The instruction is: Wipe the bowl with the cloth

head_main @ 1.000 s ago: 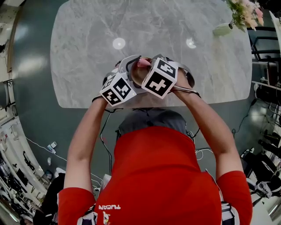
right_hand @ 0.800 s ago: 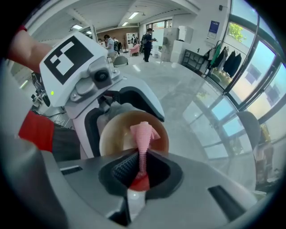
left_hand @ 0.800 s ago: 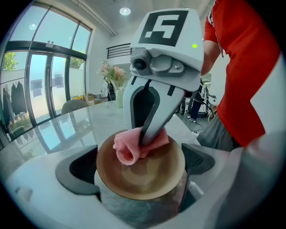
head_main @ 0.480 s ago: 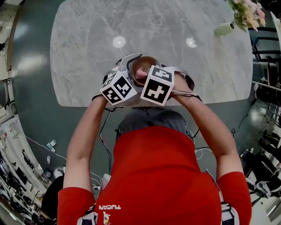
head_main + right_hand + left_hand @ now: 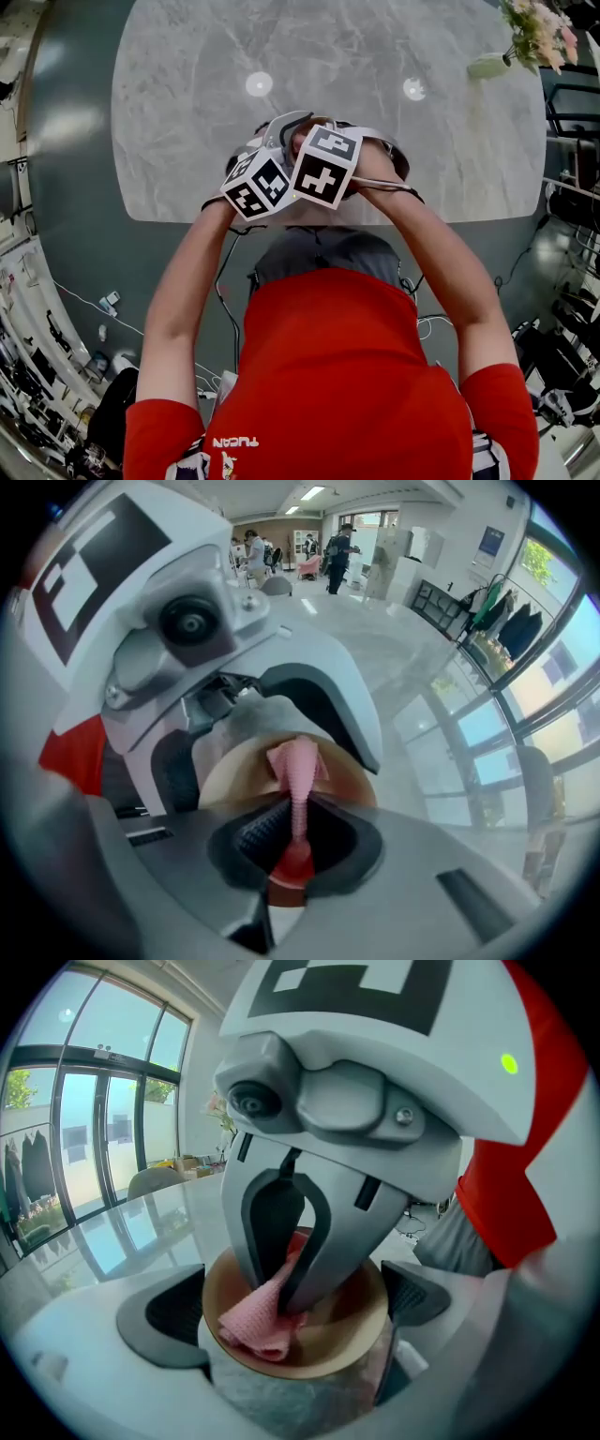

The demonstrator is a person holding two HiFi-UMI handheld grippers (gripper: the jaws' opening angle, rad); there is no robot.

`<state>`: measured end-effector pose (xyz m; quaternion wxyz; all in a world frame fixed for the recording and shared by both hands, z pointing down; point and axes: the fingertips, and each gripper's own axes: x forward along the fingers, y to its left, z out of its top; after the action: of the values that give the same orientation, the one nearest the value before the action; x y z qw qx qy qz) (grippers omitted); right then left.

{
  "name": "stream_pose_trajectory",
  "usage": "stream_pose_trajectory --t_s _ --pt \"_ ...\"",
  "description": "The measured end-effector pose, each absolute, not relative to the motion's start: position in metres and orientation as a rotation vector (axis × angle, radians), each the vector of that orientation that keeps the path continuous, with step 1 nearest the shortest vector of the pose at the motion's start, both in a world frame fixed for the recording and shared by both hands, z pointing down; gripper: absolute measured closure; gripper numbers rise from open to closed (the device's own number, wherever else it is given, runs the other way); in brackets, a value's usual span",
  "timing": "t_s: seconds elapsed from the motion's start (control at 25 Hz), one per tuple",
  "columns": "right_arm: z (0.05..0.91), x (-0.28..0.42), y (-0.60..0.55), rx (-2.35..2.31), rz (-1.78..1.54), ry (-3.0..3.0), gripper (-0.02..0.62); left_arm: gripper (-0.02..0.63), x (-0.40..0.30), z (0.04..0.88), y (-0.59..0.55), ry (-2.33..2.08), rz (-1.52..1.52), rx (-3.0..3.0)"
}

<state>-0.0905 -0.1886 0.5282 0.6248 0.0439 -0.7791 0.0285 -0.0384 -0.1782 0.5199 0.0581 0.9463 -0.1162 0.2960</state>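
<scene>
Pink cloth [image 5: 261, 1324], pinched in the right claw [image 5: 298, 829], sits inside the bowl [image 5: 349, 1330] that the left claw [image 5: 289, 1303] clamps by its sides; press lightly, sweep around the inner wall, hold bowl steady.

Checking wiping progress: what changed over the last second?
The right gripper slid left over the bowl, toward the left gripper, its cube now hiding the bowl from above. Unchanged: left gripper holds the bowl, right holds the cloth inside it.
</scene>
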Motion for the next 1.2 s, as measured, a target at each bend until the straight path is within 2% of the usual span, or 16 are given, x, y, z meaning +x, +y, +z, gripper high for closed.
stream_pose_trajectory --t_s 0.36,1.2 --pt "0.526 -0.065 -0.182 0.048 0.044 -1.688 0.574 0.023 -0.039 0.52 -0.177 -0.336 0.891 2.868" --pt "0.511 -0.08 -0.183 0.182 0.175 -1.918 0.574 0.02 -0.037 0.507 -0.176 -0.342 0.801 2.896"
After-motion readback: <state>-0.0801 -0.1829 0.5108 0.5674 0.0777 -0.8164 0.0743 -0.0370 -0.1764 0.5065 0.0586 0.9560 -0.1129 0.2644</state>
